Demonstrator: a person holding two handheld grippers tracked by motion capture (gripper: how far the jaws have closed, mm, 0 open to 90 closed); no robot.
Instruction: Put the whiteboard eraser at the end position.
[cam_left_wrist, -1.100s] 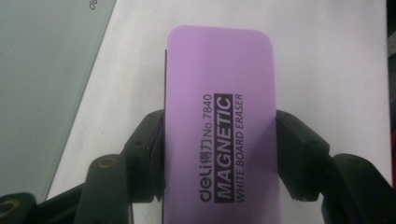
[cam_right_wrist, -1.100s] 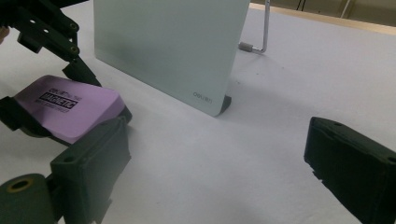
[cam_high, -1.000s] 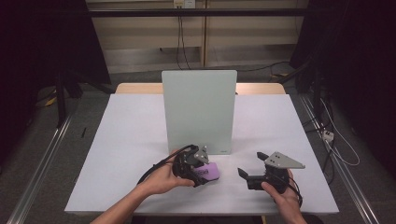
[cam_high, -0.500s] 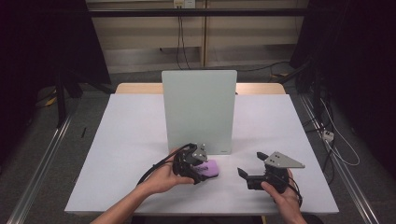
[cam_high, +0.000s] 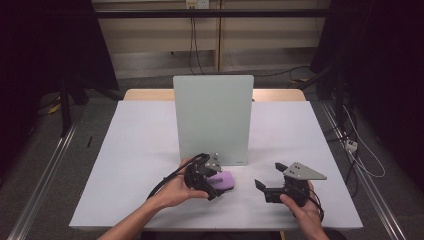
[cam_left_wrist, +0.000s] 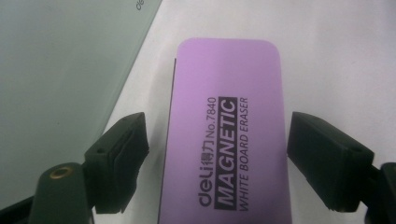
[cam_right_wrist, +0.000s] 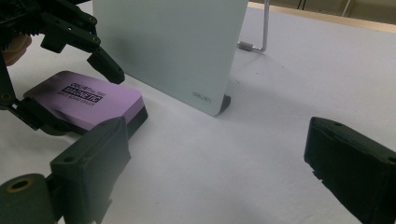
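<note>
Two grippers work over the white counter, one in each of the person's hands. The left gripper sits just in front of the upright whiteboard, and its fingers have just been opening: they now stand apart on either side of the purple eraser, with a clear gap of counter showing between each pad and the eraser's long edges. The eraser lies flat on the counter, printed face up, its black base visible along one side in the right gripper view, where it rests just beside the board's lower corner without touching it. In the high view the eraser pokes out to the right of the left gripper, near the front edge of the board. The board stands upright on a small dark foot, with a thin metal prop behind it. The right gripper rests low on the counter, apart from the eraser and to the right of the board, pointing toward the left gripper. Its fingers are spread wide with nothing but bare counter between them. A black cable trails from the left gripper back along the person's forearm, and a grey three-cornered plate tops the right gripper.
</note>
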